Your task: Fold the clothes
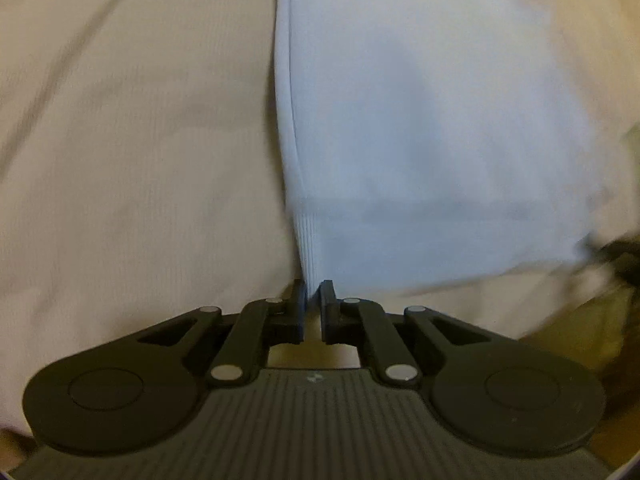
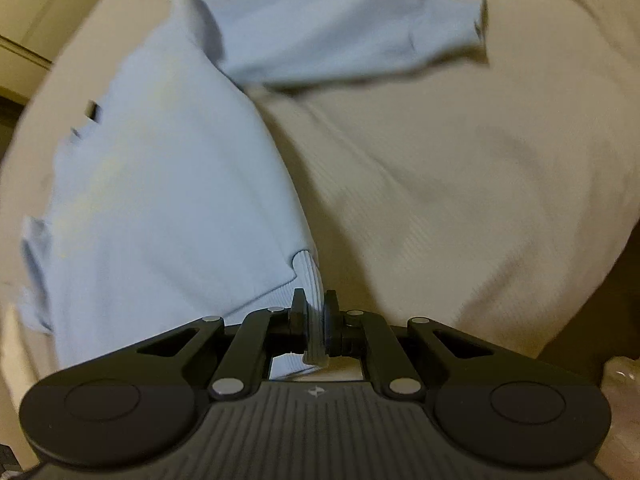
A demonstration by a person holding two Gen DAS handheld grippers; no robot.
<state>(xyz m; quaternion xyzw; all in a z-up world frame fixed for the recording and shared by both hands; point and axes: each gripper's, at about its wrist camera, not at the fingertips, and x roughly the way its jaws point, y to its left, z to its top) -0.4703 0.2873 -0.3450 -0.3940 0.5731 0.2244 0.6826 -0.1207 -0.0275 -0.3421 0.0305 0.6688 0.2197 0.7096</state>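
A light blue sweatshirt [image 1: 420, 140] lies on a cream bedsheet [image 1: 140, 160]. In the left wrist view my left gripper [image 1: 314, 290] is shut on the ribbed hem at the sweatshirt's left bottom corner. In the right wrist view my right gripper [image 2: 315, 300] is shut on the ribbed hem at the sweatshirt's [image 2: 160, 200] right bottom corner. One sleeve [image 2: 352, 28] stretches out to the right at the top of that view. Both views are blurred by motion.
The cream sheet [image 2: 460, 180] covers the bed all around the garment. A pale wall or furniture edge [image 2: 36, 20] shows at the top left of the right wrist view. A dark object [image 1: 628, 260] sits at the right edge of the left wrist view.
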